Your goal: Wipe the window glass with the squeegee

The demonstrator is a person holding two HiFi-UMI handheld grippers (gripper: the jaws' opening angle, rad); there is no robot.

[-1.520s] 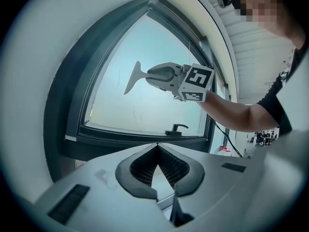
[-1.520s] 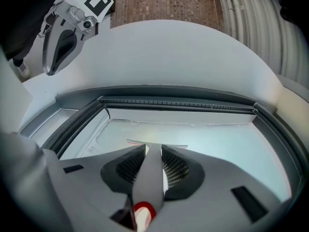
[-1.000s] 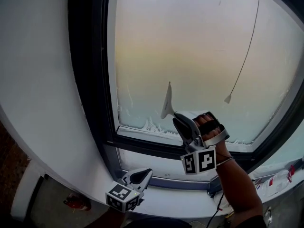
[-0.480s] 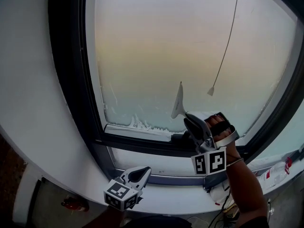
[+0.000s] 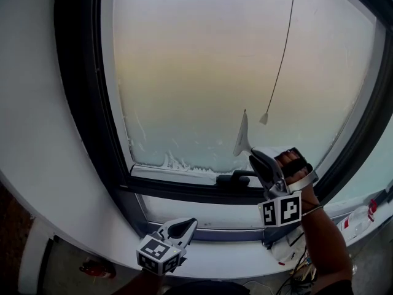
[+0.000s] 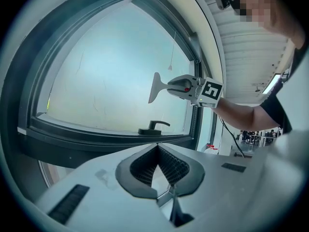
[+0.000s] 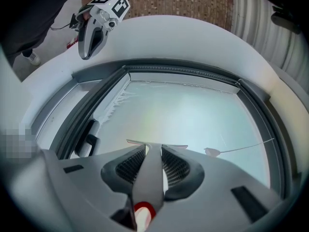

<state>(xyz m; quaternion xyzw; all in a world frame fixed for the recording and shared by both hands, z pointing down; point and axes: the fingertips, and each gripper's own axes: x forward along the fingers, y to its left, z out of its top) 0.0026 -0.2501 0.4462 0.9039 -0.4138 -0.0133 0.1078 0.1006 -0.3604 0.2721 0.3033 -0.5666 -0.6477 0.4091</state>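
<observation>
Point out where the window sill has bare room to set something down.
The sill is bare left of the left tongs, and again between them and the person's arm. Around that arm, whose right tongs grip the squeegee, it is crowded: a bottle and cables.

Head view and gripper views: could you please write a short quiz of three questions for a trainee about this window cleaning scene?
1. True or false: the left gripper holds the squeegee.
2. What hangs in front of the glass, right of the squeegee? A a cord; B a towel; C a hose.
3. Fill in: in the head view, the window handle lies ____ the squeegee.
Key: 1 false, the right gripper has its jaws shut on it; 2 A; 3 below.
</observation>
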